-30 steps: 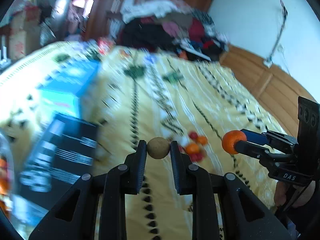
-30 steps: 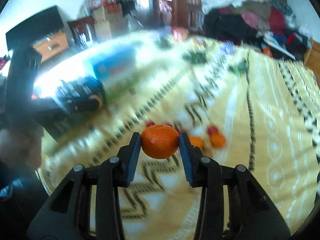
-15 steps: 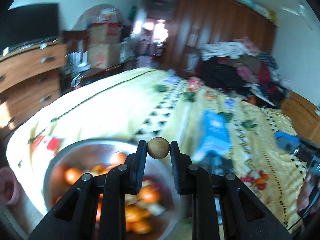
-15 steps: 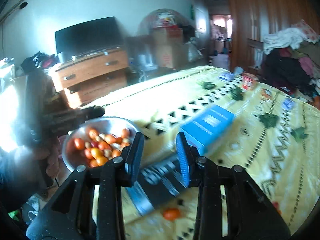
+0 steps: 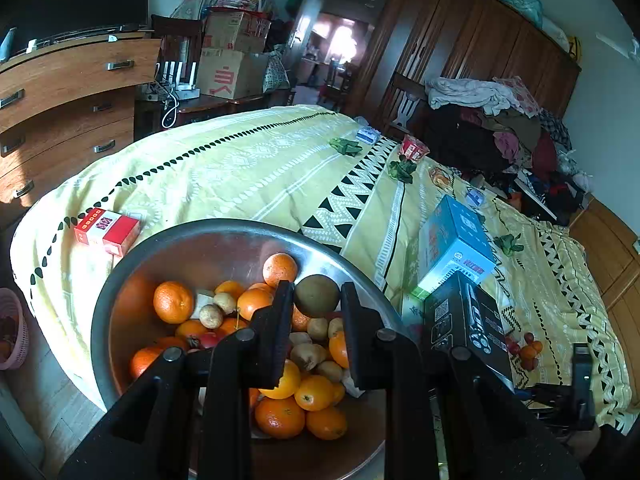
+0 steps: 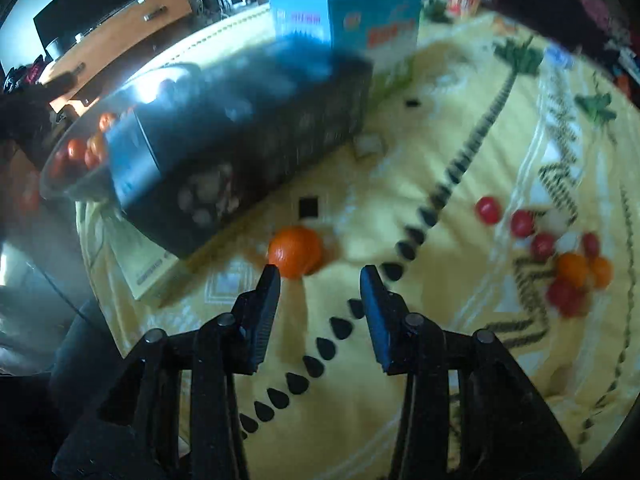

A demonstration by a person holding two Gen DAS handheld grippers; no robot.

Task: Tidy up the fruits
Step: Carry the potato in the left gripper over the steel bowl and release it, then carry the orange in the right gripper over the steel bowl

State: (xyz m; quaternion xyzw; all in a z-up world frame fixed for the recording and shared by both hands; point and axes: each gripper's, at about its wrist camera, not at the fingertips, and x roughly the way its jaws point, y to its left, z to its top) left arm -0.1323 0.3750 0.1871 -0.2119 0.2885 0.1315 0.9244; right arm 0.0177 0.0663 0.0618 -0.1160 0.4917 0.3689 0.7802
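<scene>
My left gripper [image 5: 316, 300] is shut on a small brown round fruit [image 5: 317, 295] and holds it above a steel bowl [image 5: 132, 276] full of oranges [image 5: 173, 302] and small brown fruits. My right gripper [image 6: 320, 286] is open and empty above the yellow bedspread. An orange [image 6: 295, 251] lies on the spread just beyond its left finger. A cluster of red cherry tomatoes and small oranges [image 6: 568, 268] lies to the right; it also shows in the left wrist view [image 5: 526, 350].
A black box [image 6: 248, 132] and a blue box [image 6: 348, 20] lie between the bowl [image 6: 72, 160] and the loose fruit. A red packet [image 5: 106, 229] lies left of the bowl. A dresser [image 5: 60, 96] and wardrobe stand beyond the bed.
My left gripper swung with the brown fruit from the bedspread to above the bowl. My right gripper let go of its orange, which now lies on the spread, and dropped toward it.
</scene>
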